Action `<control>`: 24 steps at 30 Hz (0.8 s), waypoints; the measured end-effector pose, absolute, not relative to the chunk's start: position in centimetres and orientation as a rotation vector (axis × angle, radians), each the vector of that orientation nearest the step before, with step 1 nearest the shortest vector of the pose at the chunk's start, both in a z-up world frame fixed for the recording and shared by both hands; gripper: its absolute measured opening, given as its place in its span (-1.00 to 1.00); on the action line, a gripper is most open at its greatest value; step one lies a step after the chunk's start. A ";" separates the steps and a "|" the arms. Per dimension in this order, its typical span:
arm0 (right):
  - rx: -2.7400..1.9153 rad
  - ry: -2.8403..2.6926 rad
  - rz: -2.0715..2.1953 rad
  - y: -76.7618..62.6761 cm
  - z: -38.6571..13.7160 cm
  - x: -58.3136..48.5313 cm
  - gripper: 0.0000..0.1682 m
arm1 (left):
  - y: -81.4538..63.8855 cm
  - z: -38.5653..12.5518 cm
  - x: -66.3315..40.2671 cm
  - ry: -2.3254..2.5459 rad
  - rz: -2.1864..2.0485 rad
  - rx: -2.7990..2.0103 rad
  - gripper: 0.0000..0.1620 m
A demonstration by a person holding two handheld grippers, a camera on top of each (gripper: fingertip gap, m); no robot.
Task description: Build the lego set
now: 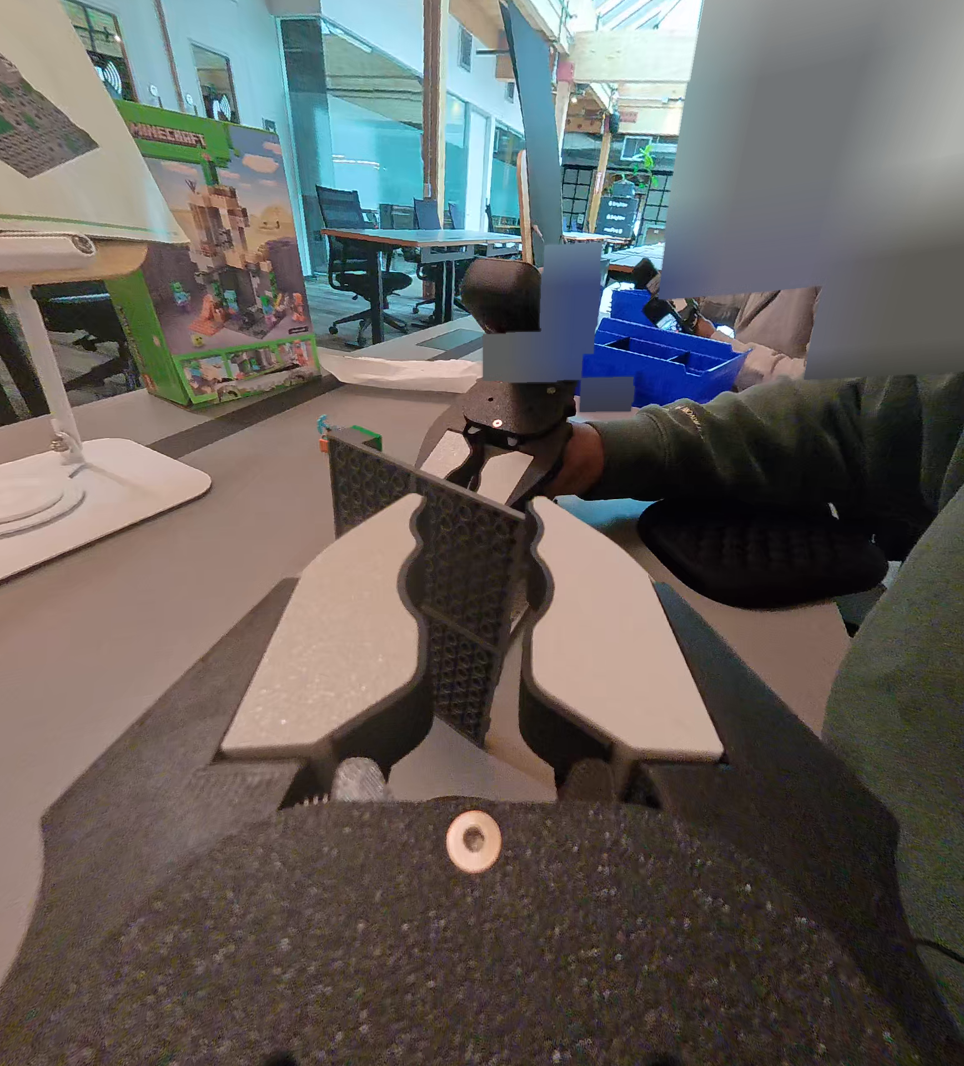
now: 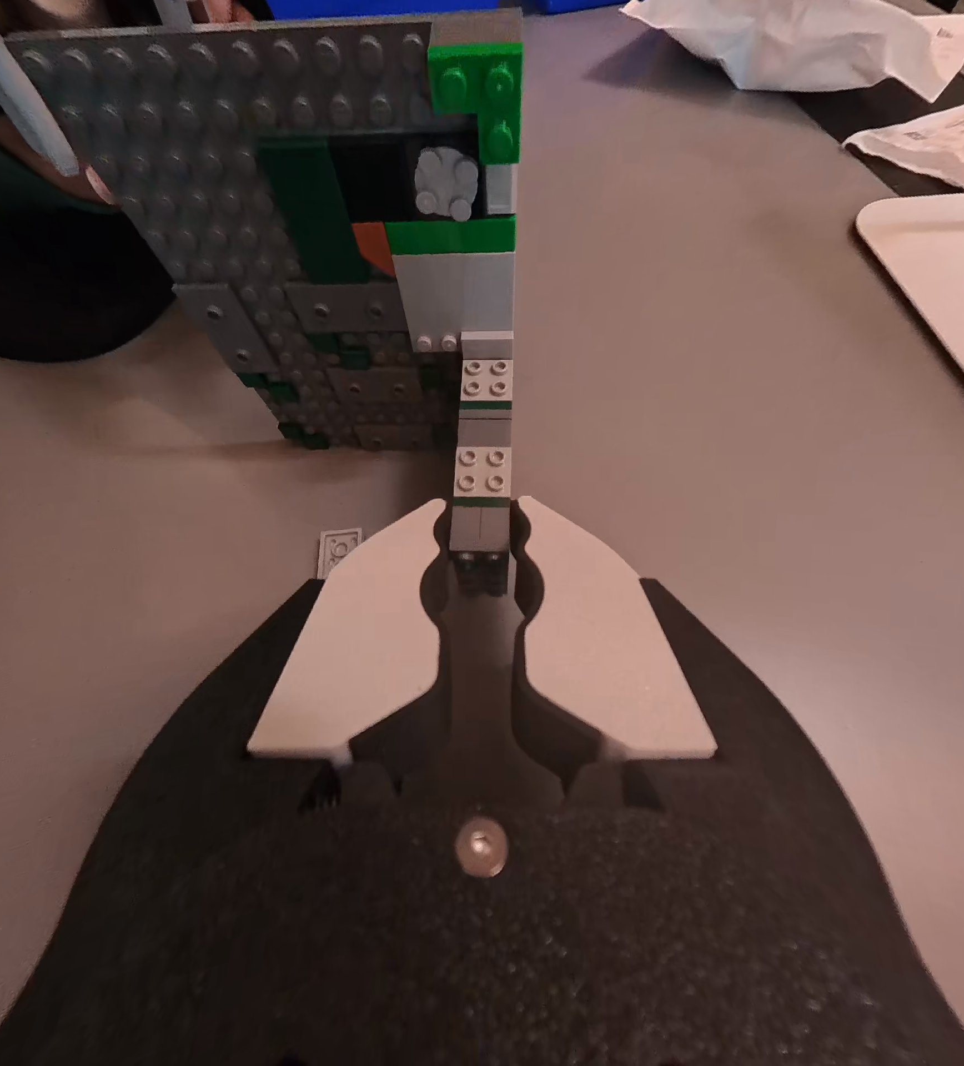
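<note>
Dark grey lego baseplate [image 1: 468, 577] stands on edge at frame centre in the left wrist view, underside facing the camera, tilted, running from between the fingers up toward upper centre. Left gripper [image 1: 471, 571] is narrowed onto it, both pale fingers [image 1: 353, 623] pressed to the plate's faces. Small green and orange bricks [image 1: 367, 436] show at the plate's far top corner.

In the right wrist view the same build [image 2: 306, 242] fills upper left to centre, studded face to the camera, with green, grey, black and orange pieces. A narrow column of grey bricks [image 2: 485, 438] runs down its right edge to frame centre. Right gripper [image 2: 479, 542] is closed narrow around the column's near end, at the fingertips. A small grey plate [image 2: 338, 545] lies on the table [image 2: 699, 461] just left of the left finger.

Outward: right gripper [image 1: 497, 461] also shows beyond the plate, centre right in the left view, near its far edge. Lego box [image 1: 226, 259] stands upper left, white stand [image 1: 64, 473] at left, blue bin [image 1: 664, 357] upper right, crumpled paper [image 2: 803, 46] at upper right of the right view.
</note>
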State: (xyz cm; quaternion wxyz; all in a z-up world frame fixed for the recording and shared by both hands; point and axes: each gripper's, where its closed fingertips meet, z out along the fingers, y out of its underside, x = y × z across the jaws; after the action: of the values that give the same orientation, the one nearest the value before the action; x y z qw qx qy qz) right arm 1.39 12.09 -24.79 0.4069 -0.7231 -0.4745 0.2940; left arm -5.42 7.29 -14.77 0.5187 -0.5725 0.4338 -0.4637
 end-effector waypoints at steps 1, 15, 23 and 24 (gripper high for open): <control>-1.826 -1.202 0.737 12.1 -24.8 1.4 -0.79 | 7.3 -14.8 -5.3 1.040 -1.118 -1.376 -0.63; -1.829 -1.225 0.710 11.8 -24.6 1.8 -0.67 | 8.3 -15.4 -5.8 1.003 -1.095 -1.412 -0.66; -1.718 -1.088 0.694 10.3 -18.8 4.7 -0.64 | 9.1 -16.7 -6.1 1.002 -1.060 -1.459 -0.78; -1.715 -1.078 0.682 9.9 -18.6 5.0 -0.65 | 9.2 -17.0 -6.1 1.006 -1.048 -1.467 -0.81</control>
State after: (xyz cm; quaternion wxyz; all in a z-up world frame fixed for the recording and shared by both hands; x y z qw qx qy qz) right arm 4.96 9.86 -18.62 0.4814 -0.7034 -0.4419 0.2797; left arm -6.08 9.24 -16.95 0.5128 -0.6101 0.4182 -0.4359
